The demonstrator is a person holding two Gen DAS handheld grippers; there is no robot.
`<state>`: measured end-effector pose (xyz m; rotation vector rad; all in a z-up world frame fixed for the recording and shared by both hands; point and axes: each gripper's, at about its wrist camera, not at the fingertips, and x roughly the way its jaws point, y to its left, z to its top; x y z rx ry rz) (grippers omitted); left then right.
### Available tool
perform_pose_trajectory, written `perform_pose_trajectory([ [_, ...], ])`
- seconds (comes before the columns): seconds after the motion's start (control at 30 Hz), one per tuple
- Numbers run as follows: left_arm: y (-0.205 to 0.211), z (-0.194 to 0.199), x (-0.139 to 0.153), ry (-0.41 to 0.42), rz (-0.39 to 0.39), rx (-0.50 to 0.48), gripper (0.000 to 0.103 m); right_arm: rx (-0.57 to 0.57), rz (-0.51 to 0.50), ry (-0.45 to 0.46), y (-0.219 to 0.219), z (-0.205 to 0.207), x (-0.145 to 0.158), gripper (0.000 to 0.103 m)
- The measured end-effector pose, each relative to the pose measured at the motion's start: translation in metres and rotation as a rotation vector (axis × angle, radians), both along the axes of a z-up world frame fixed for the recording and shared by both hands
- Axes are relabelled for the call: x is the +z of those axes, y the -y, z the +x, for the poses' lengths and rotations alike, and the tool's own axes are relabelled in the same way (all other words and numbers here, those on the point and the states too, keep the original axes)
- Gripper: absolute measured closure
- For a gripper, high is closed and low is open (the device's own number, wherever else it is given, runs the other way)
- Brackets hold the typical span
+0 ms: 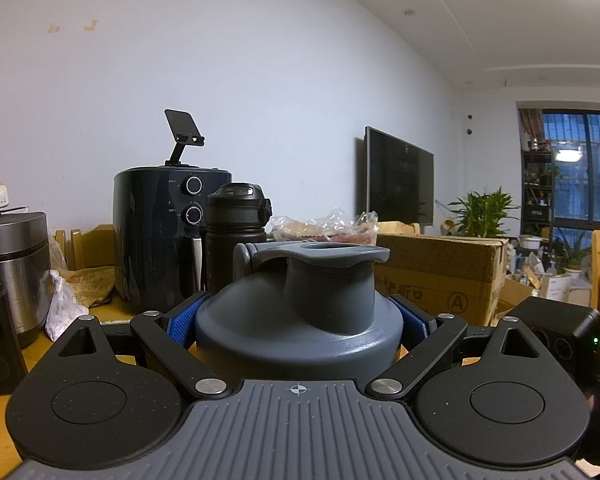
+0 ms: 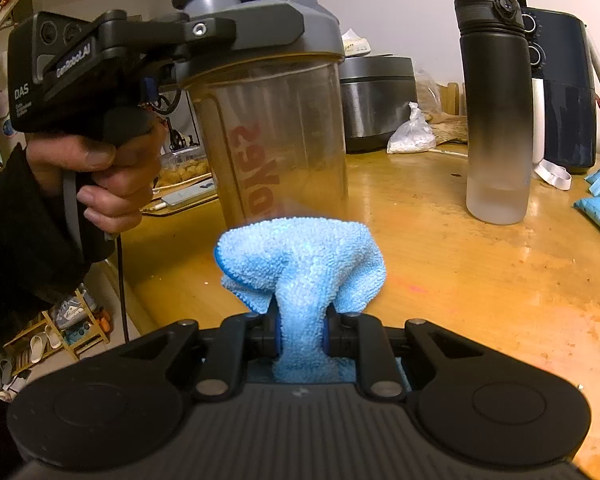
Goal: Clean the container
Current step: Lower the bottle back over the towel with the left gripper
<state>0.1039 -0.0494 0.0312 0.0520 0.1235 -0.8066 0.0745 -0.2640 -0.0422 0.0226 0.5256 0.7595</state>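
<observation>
Left hand: wraps the grip of the left gripper at the left of the right-wrist view, a dark sleeve behind it.
Left gripper: its blue pads press on either side of the grey lid of the shaker bottle, so the jaws stand wide but clamped on the lid; the spout and flip cap rise between and just ahead of the fingers.
Shaker bottle: upright, clear-walled with red lettering, held by its lid near the table's left edge; whether its base touches the wood cannot be told, since the cloth hides it.
Blue cloth: pinched in the right gripper, bunched above the fingertips and hanging down behind them; its top lies just in front of the bottle's lower wall, contact unclear.
Right gripper: jaws nearly closed, squeezing the cloth's narrow waist between the two pads.
Wooden table: glossy, carries everything.
Black water bottle: upright, well apart to the right of the shaker, toward the far edge.
Air fryer: dark, just behind the black bottle.
Rice cooker: at the far edge, between the two bottles.
</observation>
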Motion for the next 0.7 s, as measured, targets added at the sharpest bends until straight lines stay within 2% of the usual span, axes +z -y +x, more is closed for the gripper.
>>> perform_pose_trajectory([
  [0.3,0.001,0.001,0.001,-0.003,0.004,0.0,0.008,-0.001,0.029,0.012,0.004,-0.003,0.008,0.091],
  [0.7,0.001,0.001,0.001,-0.005,0.008,0.0,0.008,-0.007,0.082,0.106,0.011,-0.014,0.034,0.091],
])
